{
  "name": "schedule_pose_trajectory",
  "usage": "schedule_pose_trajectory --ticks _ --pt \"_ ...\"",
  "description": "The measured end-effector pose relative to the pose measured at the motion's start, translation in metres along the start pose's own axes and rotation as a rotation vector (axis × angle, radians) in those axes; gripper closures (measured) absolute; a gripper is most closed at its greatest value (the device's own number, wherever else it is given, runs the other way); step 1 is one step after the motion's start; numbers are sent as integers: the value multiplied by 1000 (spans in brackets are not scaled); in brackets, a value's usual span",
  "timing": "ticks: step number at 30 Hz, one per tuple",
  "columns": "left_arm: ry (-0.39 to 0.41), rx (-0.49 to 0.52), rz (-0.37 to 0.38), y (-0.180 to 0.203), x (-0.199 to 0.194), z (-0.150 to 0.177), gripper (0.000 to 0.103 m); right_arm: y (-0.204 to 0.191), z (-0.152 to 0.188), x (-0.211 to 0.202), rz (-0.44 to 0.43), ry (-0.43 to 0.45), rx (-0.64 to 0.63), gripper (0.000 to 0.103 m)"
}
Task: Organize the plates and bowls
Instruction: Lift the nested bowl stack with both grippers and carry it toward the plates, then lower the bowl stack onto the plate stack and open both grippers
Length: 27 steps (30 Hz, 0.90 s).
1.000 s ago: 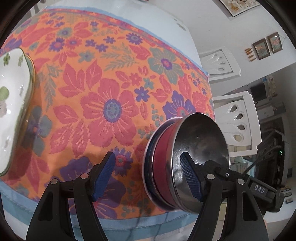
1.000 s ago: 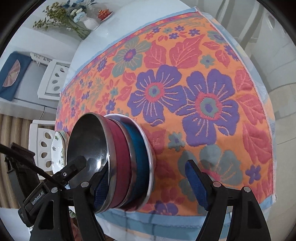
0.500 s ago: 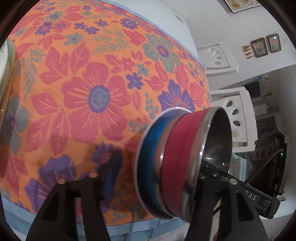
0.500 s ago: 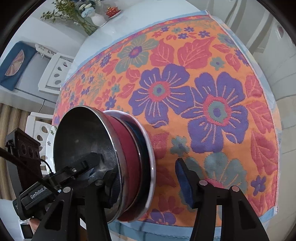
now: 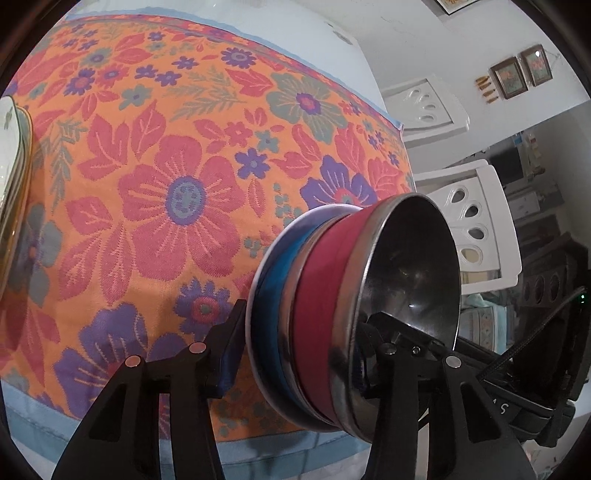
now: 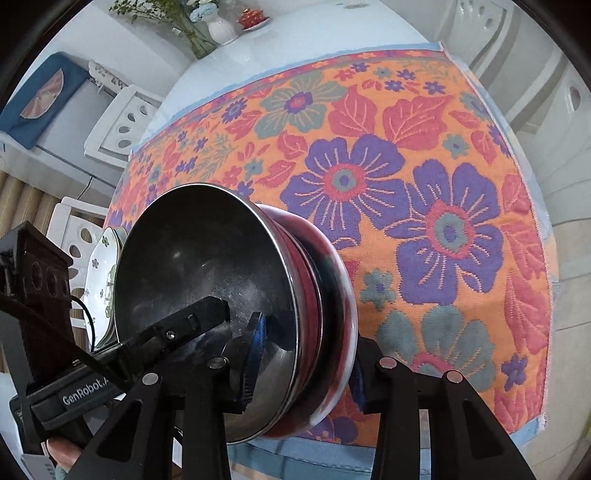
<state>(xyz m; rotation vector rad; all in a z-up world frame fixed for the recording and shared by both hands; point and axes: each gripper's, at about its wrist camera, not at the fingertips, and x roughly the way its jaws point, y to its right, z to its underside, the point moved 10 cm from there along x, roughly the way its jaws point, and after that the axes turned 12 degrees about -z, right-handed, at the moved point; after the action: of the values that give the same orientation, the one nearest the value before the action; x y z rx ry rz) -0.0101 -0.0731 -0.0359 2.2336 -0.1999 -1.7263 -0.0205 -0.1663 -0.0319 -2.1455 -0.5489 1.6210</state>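
I am angling both tools steeply down over the near edge of the bench, one at each side of a stack of bowls. My left hand-held gripper is closing on the stack's rim, one finger outside against the white bottom bowl and the other inside the steel top bowl. My right hand-held gripper is closing the same way on the opposite rim, blue pad inside the steel bowl, other finger behind the stack. The stack is sitting tilted at the edge of the floral cloth. Floral plates are lying further along the bench. White chairs, framed pictures and a vase of flowers are standing around.
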Motion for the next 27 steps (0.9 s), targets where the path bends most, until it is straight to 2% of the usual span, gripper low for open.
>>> schedule_pose_trajectory --ticks 7,13,19,27 --pt "36 -3 -5 -1 -23 -7 59 -20 -4 -15 7 33 -12 64" --pt "92 -8 4 -20 -63 -24 59 -63 -15 -22 1 70 -27 64" --pt "148 -24 -18 -72 -113 -42 59 -135 -24 -9 -14 93 -71 64" --pt "192 -61 -46 -164 -157 -56 59 -229 -18 44 -54 84 -117 64"
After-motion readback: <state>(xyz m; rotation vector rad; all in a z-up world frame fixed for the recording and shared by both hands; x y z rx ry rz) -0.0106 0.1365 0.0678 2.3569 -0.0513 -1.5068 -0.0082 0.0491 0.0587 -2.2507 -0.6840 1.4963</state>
